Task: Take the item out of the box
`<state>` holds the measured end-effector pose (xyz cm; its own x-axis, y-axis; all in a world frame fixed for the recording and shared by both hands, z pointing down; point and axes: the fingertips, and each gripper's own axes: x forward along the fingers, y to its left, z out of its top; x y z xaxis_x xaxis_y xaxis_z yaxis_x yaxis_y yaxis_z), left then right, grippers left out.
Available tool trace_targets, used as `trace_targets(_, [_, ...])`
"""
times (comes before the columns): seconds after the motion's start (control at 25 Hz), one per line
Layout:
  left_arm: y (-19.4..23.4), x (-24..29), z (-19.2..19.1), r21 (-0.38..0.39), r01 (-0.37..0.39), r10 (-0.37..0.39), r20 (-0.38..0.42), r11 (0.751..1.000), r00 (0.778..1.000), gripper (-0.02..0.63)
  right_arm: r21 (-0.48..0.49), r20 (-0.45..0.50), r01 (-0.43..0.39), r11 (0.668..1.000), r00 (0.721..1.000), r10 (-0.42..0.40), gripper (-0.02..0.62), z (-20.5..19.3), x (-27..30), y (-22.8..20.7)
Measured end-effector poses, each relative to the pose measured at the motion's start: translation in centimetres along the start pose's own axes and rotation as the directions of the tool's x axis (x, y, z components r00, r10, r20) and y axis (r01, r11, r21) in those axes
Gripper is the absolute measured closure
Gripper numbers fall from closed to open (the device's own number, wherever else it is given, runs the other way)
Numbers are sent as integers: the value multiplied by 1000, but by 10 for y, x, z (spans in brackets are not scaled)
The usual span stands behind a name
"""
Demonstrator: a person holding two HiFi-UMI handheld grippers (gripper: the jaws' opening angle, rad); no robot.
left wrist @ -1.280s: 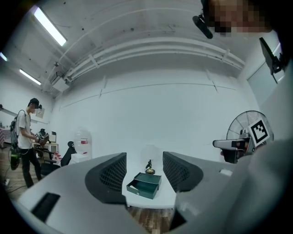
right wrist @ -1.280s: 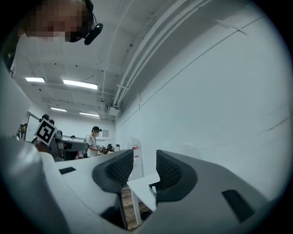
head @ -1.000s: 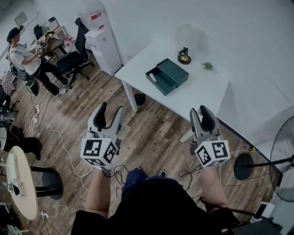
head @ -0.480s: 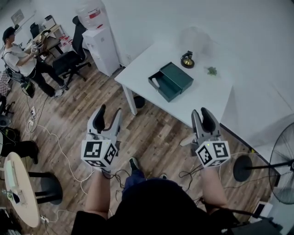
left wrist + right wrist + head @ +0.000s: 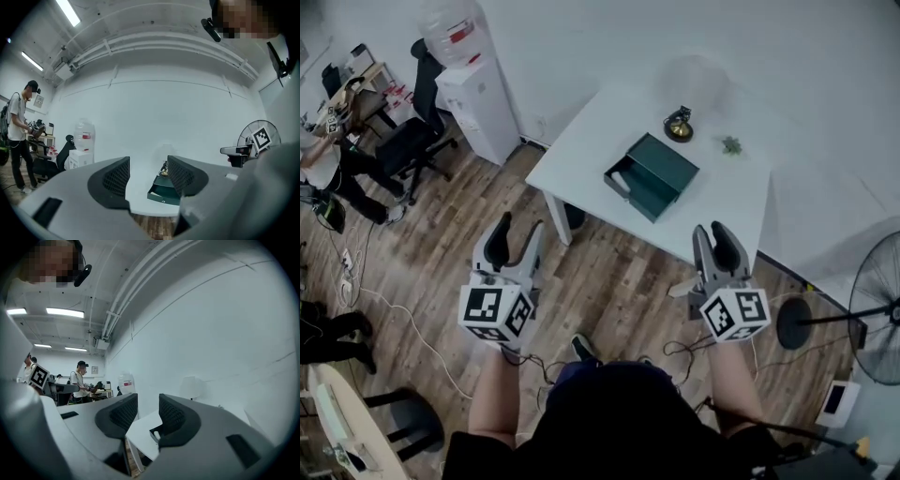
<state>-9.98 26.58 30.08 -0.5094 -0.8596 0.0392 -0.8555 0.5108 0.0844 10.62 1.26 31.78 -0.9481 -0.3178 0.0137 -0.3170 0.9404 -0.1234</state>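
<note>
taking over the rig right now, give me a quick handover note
Left gripper: open, empty, held over the floor short of the table.
Right gripper: empty, jaws closing on nothing, also short of the table.
Green box: on the white table, drawer slid out, pale item inside.
Done: nothing taken out.
Left: reach in, grip the item, lift it out.

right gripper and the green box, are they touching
Apart. The head view shows a stretch of bare table between the right gripper and the green box. The gripper's jaws are closing with nothing between them.
</note>
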Motion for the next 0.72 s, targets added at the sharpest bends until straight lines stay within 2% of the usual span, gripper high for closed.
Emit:
trace_targets(0.16, [33,16,-7,-14,48,-48,-11,999,999,359,-9,-16,41,999,999,-41,449,-9,24,19])
trace_targets(0.32, [61,28,-12,-25,74,-74,-22,997,997,359,-21,-51,39,999,998,-40,449,-18,48,41])
trace_targets(0.52, [74,53,-24,-47,105,-107,-41,993,993,359,-41,-73,44,998,996,-47,449,-23,78,43])
trace_targets(0.72, [84,76,-31,-35,119,-121,-67,992,990,359,-15,-79,36,999,996,-37,451,-35,114,37])
